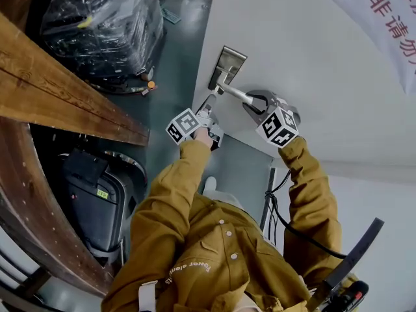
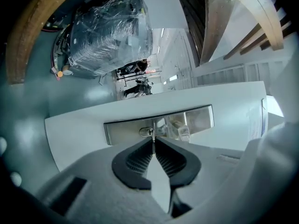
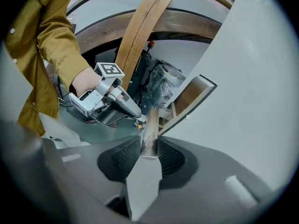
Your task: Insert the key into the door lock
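Observation:
A white door (image 1: 312,57) carries a brushed metal lock plate (image 1: 227,67) with a lever handle (image 1: 235,94). My right gripper (image 1: 252,104) is shut on the handle's free end; in the right gripper view the lever (image 3: 150,125) sits pinched between the black pads (image 3: 122,157). My left gripper (image 1: 210,104) points at the plate from below. In the left gripper view it (image 2: 153,143) is shut on a thin key (image 2: 152,138), whose tip is at the keyhole (image 2: 145,132) on the plate (image 2: 126,129). How deep the key sits I cannot tell.
A plastic-wrapped load (image 1: 104,25) stands on the green floor beyond the door's edge. Curved wooden beams (image 1: 58,90) run along the left, with a black machine (image 1: 97,194) under them. A black cable (image 1: 286,220) hangs by my right sleeve. A banner with red print (image 1: 390,12) hangs on the door.

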`<state>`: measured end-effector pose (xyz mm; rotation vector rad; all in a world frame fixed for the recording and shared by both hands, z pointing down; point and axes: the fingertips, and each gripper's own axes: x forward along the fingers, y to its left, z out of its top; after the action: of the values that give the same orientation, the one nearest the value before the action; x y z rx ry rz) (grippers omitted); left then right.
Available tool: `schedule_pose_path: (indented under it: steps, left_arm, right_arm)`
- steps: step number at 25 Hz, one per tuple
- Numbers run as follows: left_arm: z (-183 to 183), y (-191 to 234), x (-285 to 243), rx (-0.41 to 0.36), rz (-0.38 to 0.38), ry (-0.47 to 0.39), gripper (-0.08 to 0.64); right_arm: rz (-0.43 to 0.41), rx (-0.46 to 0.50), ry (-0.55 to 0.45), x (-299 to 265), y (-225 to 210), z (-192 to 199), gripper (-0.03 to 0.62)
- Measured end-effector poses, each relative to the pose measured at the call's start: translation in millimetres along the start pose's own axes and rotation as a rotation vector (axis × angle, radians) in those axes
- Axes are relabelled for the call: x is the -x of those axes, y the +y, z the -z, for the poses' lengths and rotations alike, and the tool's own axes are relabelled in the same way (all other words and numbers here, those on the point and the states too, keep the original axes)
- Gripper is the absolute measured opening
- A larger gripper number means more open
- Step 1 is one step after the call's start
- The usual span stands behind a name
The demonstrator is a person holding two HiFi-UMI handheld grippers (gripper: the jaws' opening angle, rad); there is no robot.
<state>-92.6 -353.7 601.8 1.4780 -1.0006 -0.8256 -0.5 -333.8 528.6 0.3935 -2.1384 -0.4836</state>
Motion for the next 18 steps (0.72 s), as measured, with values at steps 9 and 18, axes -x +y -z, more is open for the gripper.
schedule_pose_path:
  steps: [9,18]
  left_arm:
    - [0.6,3.5,-1.9,0.125,0.029,-0.027,0.025]
    - [-1.0,4.3,-3.3,0.137,0.028,-0.02,0.025]
  right_arm:
    - [0.011,-0.026,-0.012,-0.6,-3.0,0.1,0.115]
    - [0.02,-0.043,-0.031,-3.4,-2.3,0.1,0.114]
